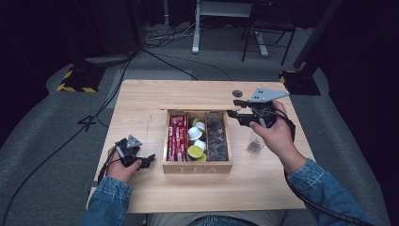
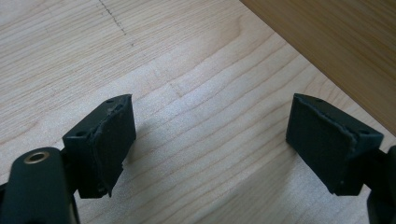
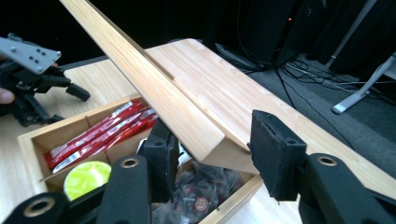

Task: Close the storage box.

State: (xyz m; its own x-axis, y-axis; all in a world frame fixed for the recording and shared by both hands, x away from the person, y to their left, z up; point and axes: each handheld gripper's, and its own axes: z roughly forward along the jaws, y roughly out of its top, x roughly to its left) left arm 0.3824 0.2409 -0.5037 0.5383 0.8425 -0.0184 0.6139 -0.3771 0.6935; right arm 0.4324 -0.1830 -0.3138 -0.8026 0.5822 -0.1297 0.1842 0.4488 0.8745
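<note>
Item: wooden tea box (image 1: 197,167), mid-desk (image 1: 141,99), lid (image 3: 187,105) raised at far side. My right gripper (image 3: 212,154): jaws spread astride the lid's corner. My left gripper (image 2: 210,144): jaws spread, empty, near left.

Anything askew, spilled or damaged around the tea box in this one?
Nothing is spilled. The tea box stands square, its red packets and cups lying in their compartments. One flaw: the black pads on the left tool look frayed and ragged along their edges.

We are seeing the table (image 1: 141,99) sitting evenly lit from above while the surrounding room is falling into darkness, the high view looking soft and grainy, both gripper views staying sharper, with faint shadows under the jaws.
</note>
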